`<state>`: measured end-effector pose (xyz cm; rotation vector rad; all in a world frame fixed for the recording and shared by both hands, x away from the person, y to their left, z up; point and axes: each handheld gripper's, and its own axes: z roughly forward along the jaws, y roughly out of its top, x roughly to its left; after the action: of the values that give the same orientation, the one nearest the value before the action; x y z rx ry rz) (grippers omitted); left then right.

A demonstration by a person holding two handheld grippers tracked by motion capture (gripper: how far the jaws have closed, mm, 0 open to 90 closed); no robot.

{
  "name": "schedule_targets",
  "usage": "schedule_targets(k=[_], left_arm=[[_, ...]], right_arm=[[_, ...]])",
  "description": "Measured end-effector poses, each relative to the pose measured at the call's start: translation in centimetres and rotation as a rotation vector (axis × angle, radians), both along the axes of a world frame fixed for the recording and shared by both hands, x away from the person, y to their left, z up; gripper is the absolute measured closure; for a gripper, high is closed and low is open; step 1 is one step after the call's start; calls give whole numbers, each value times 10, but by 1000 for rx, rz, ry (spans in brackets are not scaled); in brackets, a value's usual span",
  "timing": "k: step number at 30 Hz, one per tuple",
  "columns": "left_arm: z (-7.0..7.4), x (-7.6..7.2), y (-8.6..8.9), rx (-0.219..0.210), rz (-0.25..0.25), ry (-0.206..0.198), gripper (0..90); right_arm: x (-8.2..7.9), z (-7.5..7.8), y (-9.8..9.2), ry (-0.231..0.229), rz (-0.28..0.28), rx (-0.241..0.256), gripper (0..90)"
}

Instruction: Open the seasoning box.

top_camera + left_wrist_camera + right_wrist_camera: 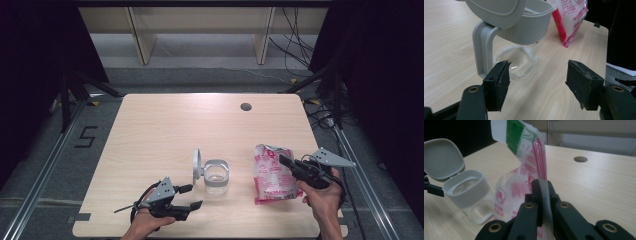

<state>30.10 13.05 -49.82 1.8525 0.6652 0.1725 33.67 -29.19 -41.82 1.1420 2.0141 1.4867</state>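
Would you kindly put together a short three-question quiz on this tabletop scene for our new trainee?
1. True or false: the grey flip lid of the clear jar stands open.
2. Which gripper is shut on the red-and-white bag? A) left gripper B) right gripper C) neither
3. Fill in: the jaws of the left gripper are ____, pointing towards the jar.

Key:
1. True; the lid is tipped up on its hinge beside the jar's mouth.
2. B; its jaws pinch the bag's plastic.
3. Open, with nothing between them.
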Motion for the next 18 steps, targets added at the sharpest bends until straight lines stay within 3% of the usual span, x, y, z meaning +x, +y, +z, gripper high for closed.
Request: schedule_targets(k=[1, 2, 4, 5, 6, 7, 9, 11, 12, 14, 16, 18], left_arm=[[0, 0, 0, -2, -1, 1, 345], [0, 0, -1, -12, 0, 4, 345], [0, 0, 0, -8, -2, 2, 345], [0, 1, 0, -10, -12, 1, 345], [0, 1, 0, -2, -11, -8, 344], [0, 1, 0, 2, -15, -16, 343], [0, 0, -2, -16, -3, 3, 341], [0, 2, -2, -2, -27, -25, 337], [1, 2, -2, 0, -31, -25, 336], [1, 0, -4, -10, -19, -1, 331], [2, -1, -6, -23, -23, 13, 330], [3, -3, -8, -28, -38, 10, 330]], right_arm=[[-1, 2, 1, 7, -1, 7, 900], [0, 3, 0, -24, 8, -9, 900], [-3, 7, 2, -6, 5, -1, 900], [-2, 8, 2, -35, 14, -14, 900], [-4, 11, 3, -24, 6, -13, 900], [-3, 11, 3, -42, 12, -14, 900], [-4, 14, 5, -46, 8, 2, 900], [-4, 16, 3, -80, 15, -34, 900], [-4, 17, 6, -107, 2, -25, 900], [-5, 21, 5, -122, 16, -55, 900], [-7, 23, 7, -111, 1, -44, 900], [-6, 25, 3, -151, 18, -63, 900]])
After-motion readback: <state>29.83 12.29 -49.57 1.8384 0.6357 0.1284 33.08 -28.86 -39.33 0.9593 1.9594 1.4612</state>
